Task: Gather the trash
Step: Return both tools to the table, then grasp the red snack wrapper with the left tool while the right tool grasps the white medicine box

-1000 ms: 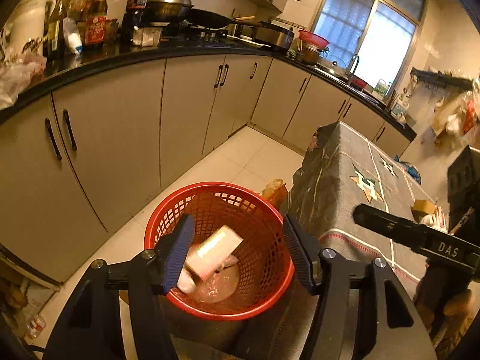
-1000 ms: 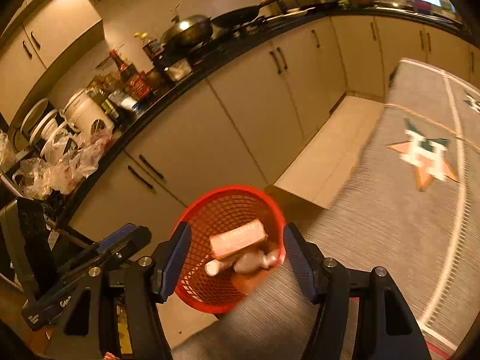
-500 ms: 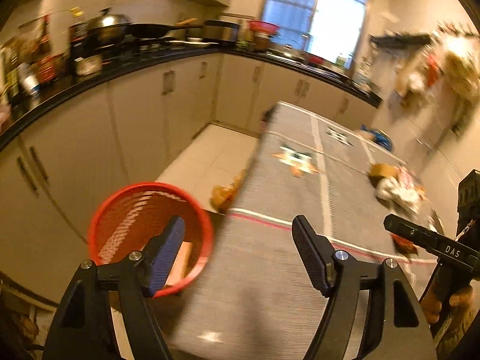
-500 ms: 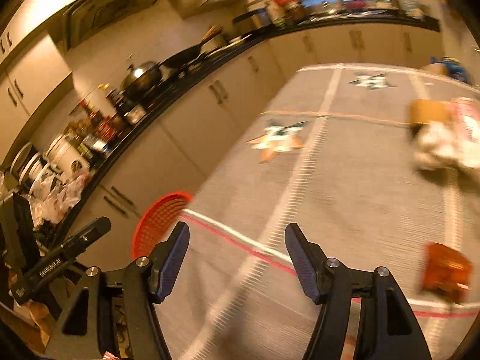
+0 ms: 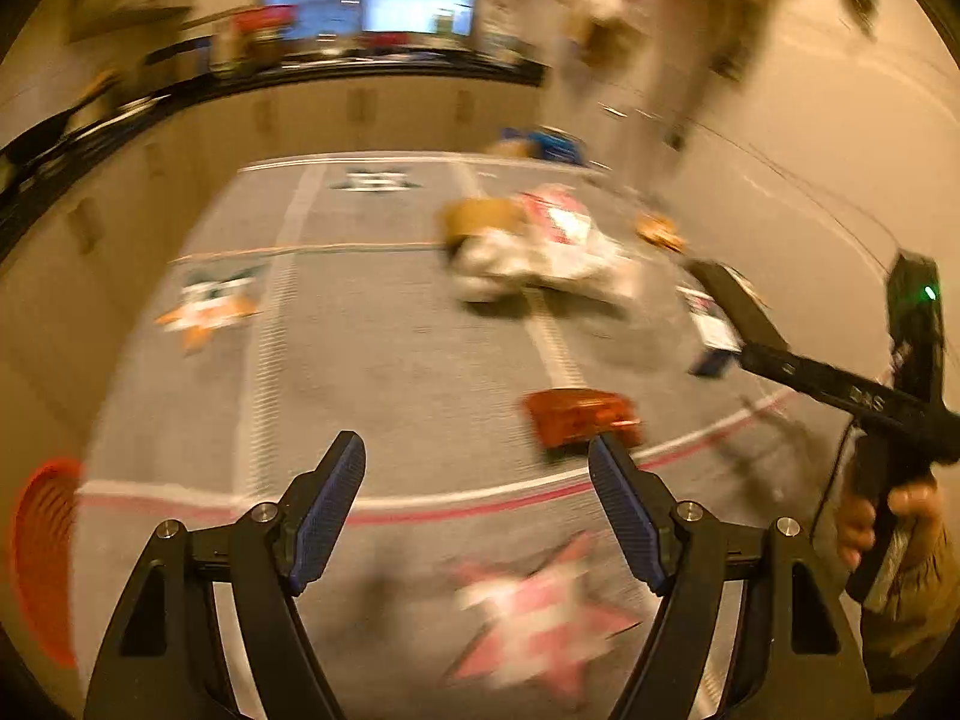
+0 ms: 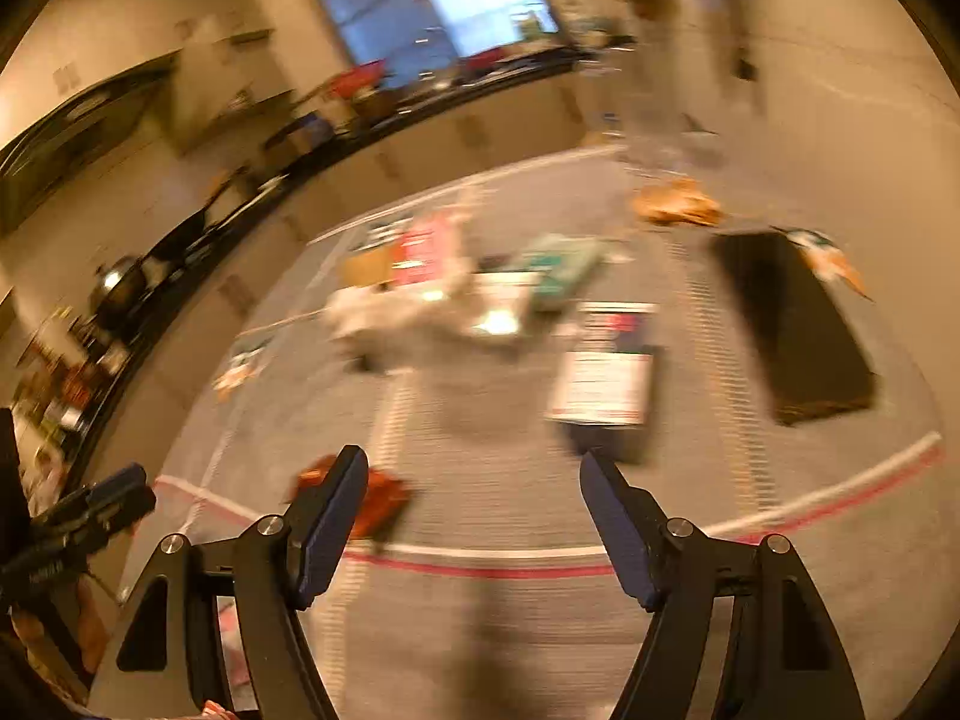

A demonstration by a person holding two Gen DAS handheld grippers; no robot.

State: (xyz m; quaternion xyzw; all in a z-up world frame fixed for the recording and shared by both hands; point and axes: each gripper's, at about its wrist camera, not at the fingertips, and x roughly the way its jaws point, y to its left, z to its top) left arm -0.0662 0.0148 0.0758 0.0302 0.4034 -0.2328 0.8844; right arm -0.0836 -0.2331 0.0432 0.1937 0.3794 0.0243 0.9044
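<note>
Both views are motion-blurred. My left gripper [image 5: 477,507] is open and empty above the grey tablecloth [image 5: 390,360]. An orange wrapper [image 5: 576,417] lies just ahead of its right finger. A pile of white and red crumpled trash [image 5: 540,246] lies farther back. The red trash basket [image 5: 42,552] shows at the far left edge. My right gripper [image 6: 474,516] is open and empty. The orange wrapper [image 6: 384,501] shows behind its left finger. A white and dark carton [image 6: 603,381] and the trash pile [image 6: 420,294] lie ahead of it.
A black flat box [image 6: 792,324] lies at the table's right. A green packet [image 6: 561,267] and a brown crumpled piece [image 6: 675,204] lie farther back. The kitchen counter [image 5: 180,96] with cookware runs along the left and the back. The right gripper shows in the left wrist view [image 5: 780,354].
Both grippers have swung right, away from the red basket and over the table. The basket has slid to the left edge. The trash on the table has come into view. Both grippers stay open.
</note>
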